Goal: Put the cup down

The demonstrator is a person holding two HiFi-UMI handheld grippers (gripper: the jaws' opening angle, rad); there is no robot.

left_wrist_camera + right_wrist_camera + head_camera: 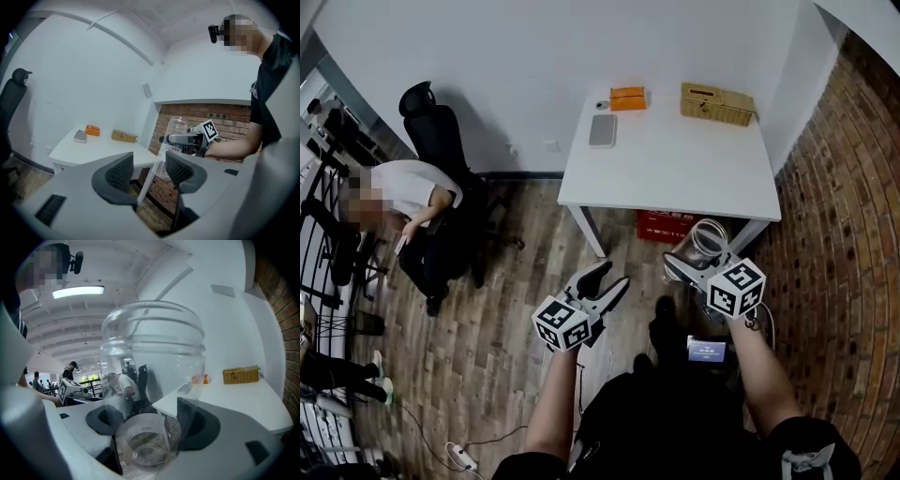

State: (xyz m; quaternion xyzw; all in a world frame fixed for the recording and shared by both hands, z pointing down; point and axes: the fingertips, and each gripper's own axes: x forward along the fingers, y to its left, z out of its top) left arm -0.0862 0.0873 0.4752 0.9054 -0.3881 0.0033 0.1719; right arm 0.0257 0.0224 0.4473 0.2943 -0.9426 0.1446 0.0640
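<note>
A clear plastic cup is held in the air in front of the white table, off its near right corner. My right gripper is shut on the cup, low on its body. In the right gripper view the cup fills the middle, with a dark pad on each side of its base and its mouth pointing away. My left gripper hangs over the wooden floor to the cup's left, open and empty. From the left gripper, the cup shows upright beyond the table's edge.
An orange box, a grey flat device and a wicker basket lie along the table's back. A red crate sits under it. A brick wall runs at the right. A seated person and black office chair are at the left.
</note>
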